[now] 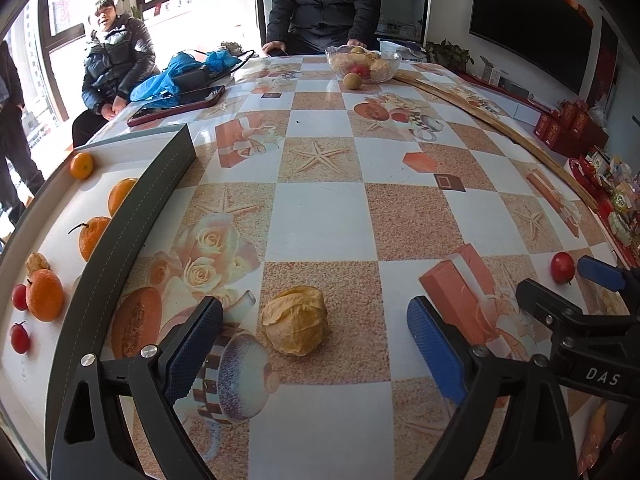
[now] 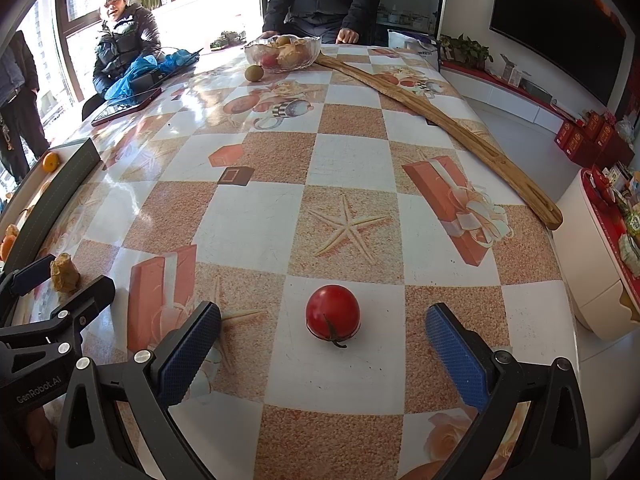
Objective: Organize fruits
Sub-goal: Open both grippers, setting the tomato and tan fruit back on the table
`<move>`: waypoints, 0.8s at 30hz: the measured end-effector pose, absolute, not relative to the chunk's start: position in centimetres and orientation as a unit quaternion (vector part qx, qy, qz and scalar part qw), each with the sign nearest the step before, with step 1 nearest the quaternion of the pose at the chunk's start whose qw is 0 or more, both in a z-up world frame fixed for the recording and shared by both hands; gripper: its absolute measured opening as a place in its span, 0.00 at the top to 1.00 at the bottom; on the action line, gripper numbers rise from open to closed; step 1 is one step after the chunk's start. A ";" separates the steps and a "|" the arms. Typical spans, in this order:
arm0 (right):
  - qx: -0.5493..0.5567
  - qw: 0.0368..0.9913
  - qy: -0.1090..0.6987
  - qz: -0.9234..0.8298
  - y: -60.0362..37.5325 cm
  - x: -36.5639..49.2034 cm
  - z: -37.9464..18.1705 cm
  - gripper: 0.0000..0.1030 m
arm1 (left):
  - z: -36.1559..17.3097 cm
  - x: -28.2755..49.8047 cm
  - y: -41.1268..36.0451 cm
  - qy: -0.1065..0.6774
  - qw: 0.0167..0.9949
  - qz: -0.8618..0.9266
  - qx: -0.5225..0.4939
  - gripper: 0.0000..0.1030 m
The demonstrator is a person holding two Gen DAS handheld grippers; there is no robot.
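**Two open grippers, two small fruits waiting on the table**

The checkered tablecloth (image 1: 320, 216) is carrying everything here. Along its left edge, a grey-walled tray (image 1: 132, 216) is holding several oranges (image 1: 44, 294) and small red tomatoes (image 1: 19, 338), so the sorting is looking partly done. At the far end, a glass bowl (image 1: 362, 65) of mixed fruit is sitting in front of a standing person, with a kiwi (image 1: 353, 81) lying just beside it, and a long wooden stick (image 2: 440, 120) is running down the right side.

The left gripper (image 1: 314, 348) is hanging with its jaws spread wide, and a husked physalis (image 1: 295, 321) is lying on the cloth between them, touching neither pad. It is looking papery, light and easily crushed, so a gentle pinch across the widest part of the husk is probably safest.

The right gripper (image 2: 322, 354) is likewise standing open around a red tomato (image 2: 333, 312), apart from both pads. That skin is looking smooth, slippery and soft; a light squeeze at its middle, clear of the stem, is seeming best.
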State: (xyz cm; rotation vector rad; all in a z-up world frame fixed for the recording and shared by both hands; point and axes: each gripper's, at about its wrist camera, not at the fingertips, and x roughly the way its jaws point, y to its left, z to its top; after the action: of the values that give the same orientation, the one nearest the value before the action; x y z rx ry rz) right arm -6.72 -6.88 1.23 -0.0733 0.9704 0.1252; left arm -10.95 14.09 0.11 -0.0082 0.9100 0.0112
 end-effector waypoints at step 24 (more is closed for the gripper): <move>-0.035 0.882 0.466 0.060 -6.9 -6.8 1.2 0.00 | 0.0 -10.7 13.7 0.450 0.893 -0.004 0.000 0.00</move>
State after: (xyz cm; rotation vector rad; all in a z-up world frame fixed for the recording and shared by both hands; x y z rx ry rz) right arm -6.76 -6.95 1.22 -0.0723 0.9700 0.1255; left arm -10.75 13.72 0.00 0.0010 0.9342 -0.0077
